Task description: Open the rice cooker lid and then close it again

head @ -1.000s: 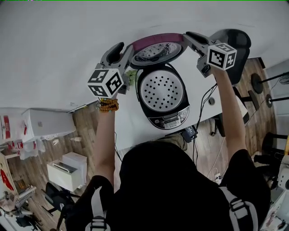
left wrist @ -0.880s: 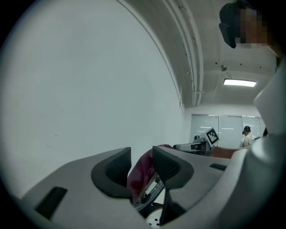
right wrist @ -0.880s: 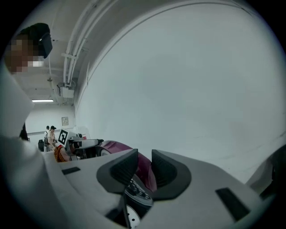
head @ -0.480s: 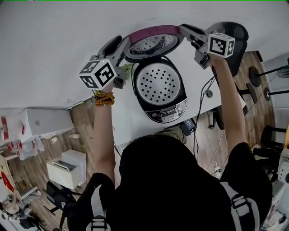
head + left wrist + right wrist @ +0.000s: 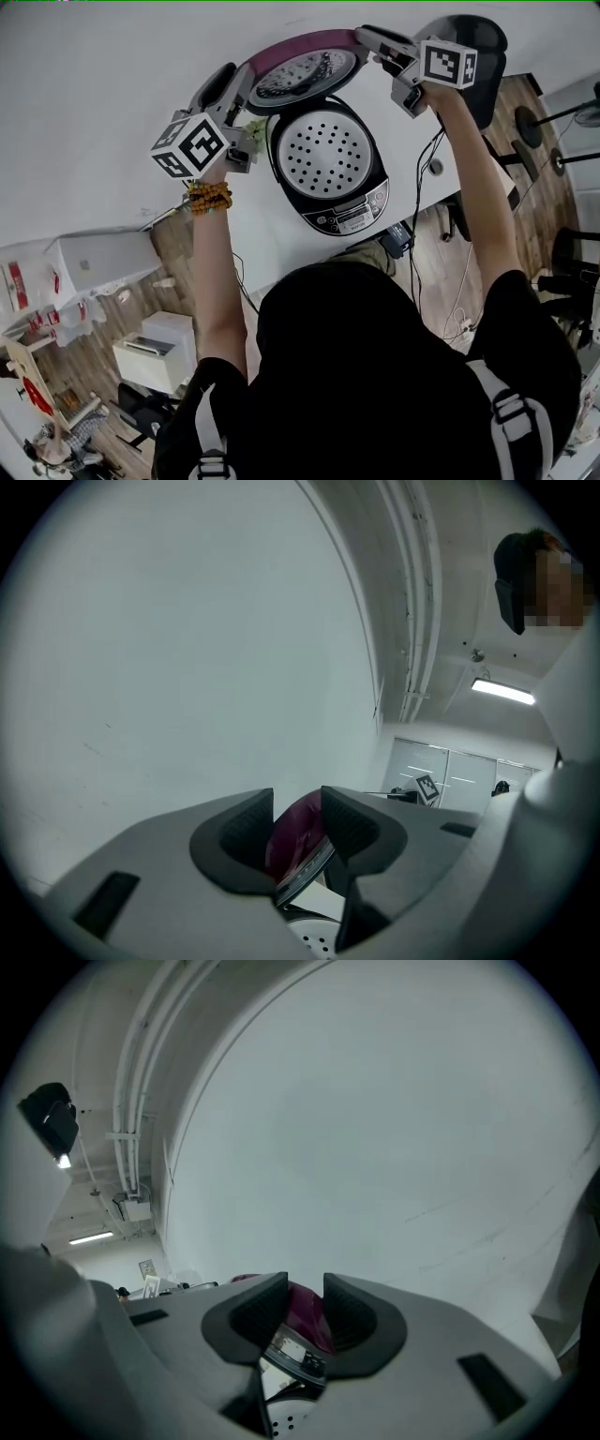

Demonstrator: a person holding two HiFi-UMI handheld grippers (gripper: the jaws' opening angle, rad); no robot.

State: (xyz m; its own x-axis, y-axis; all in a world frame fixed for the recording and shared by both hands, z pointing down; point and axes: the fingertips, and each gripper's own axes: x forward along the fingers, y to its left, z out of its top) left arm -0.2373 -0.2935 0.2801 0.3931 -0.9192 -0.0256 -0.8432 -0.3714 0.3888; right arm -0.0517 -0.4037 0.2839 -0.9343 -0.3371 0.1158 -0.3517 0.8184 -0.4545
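The black rice cooker (image 5: 330,169) stands on a white table (image 5: 267,239), with a perforated steamer plate (image 5: 326,153) in its pot. Its maroon lid (image 5: 302,67) stands raised at the back. My left gripper (image 5: 239,86) grips the lid's left rim, and in the left gripper view the maroon edge (image 5: 292,844) fills the gap of the left gripper (image 5: 298,825). My right gripper (image 5: 367,42) holds the lid's right rim. In the right gripper view the lid (image 5: 292,1352) sits between the jaws of the right gripper (image 5: 306,1309), which are opening slightly.
A white wall rises just behind the cooker. A black chair (image 5: 480,52) stands right of the table. Cables (image 5: 427,192) and a power adapter (image 5: 399,240) hang off the table's front right. White boxes (image 5: 155,352) sit on the wooden floor at the left.
Both grippers have rolled a little on the lid's rim while staying in place. The lid stays raised. The head view has shifted, so everything sits higher in the frame.
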